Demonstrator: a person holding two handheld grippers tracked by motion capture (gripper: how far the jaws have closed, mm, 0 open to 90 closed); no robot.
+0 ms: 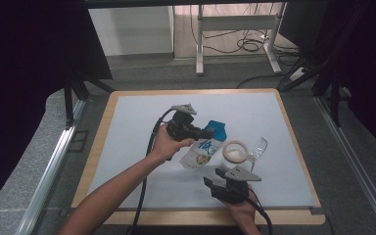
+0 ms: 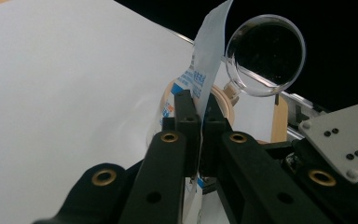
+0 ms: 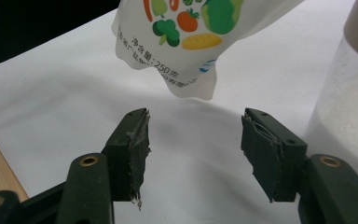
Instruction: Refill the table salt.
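Pouch point(image 1: 203, 147) of white plastic, printed with vegetables and a blue top band, hangs above the middle of the white mat point(image 1: 137, 127), and we see it pinched at its blue upper edge by the left gripper point(image 1: 206, 133), whose jaws are pressed together on the thin film. In the left gripper view the two black jaws meet with the pouch's edge point(image 2: 207, 65) caught between them, the film rising past their tips. Just beside the pouch stands a clear jar point(image 1: 235, 152) with a tan rim and pale powder inside, and a clear plastic scoop point(image 1: 257, 148) lies touching the jar's far side; in the left gripper view we see the scoop's round bowl point(image 2: 265, 55) beyond the film. Our right gripper point(image 1: 217, 177) sits low near the front edge of the mat, its jaws spread with nothing between them. In the right gripper view the pouch's bottom corner point(image 3: 191, 70) hangs above and ahead of the parted pads, clear of them, with the jar's wall point(image 3: 345, 102) at the right edge.
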